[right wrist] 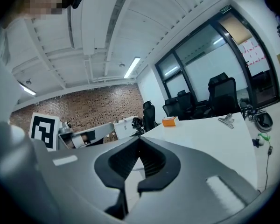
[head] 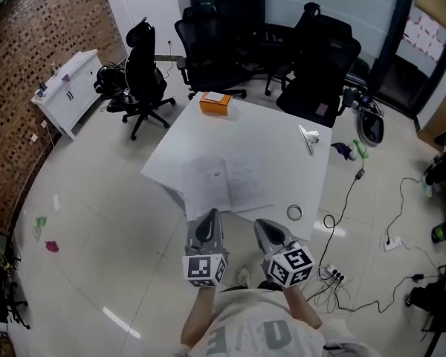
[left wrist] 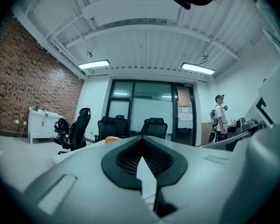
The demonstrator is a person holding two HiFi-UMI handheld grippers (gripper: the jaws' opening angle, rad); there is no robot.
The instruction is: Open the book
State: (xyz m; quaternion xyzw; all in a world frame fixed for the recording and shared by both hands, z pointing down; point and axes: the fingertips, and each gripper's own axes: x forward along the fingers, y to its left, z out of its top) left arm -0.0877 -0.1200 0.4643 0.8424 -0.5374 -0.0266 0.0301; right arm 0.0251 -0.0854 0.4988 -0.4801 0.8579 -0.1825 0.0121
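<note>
The book [head: 227,182] lies open and flat on the white table [head: 282,143], its pale pages facing up near the table's front edge. My left gripper [head: 207,222] is shut and empty, held level just short of that edge, below the book's left page. Beside it my right gripper [head: 268,227] is also shut and empty, off the book's right corner. In the left gripper view the shut jaws fill the bottom and a strip of white page [left wrist: 147,181] shows through the notch. The right gripper view likewise shows closed jaws before the table [right wrist: 214,134].
An orange box [head: 215,103] sits at the table's far edge, a metal clip [head: 308,137] to the right, a tape roll [head: 294,213] near the front right corner. Black office chairs [head: 208,50] stand behind the table. Cables and a power strip [head: 333,276] lie on the floor right.
</note>
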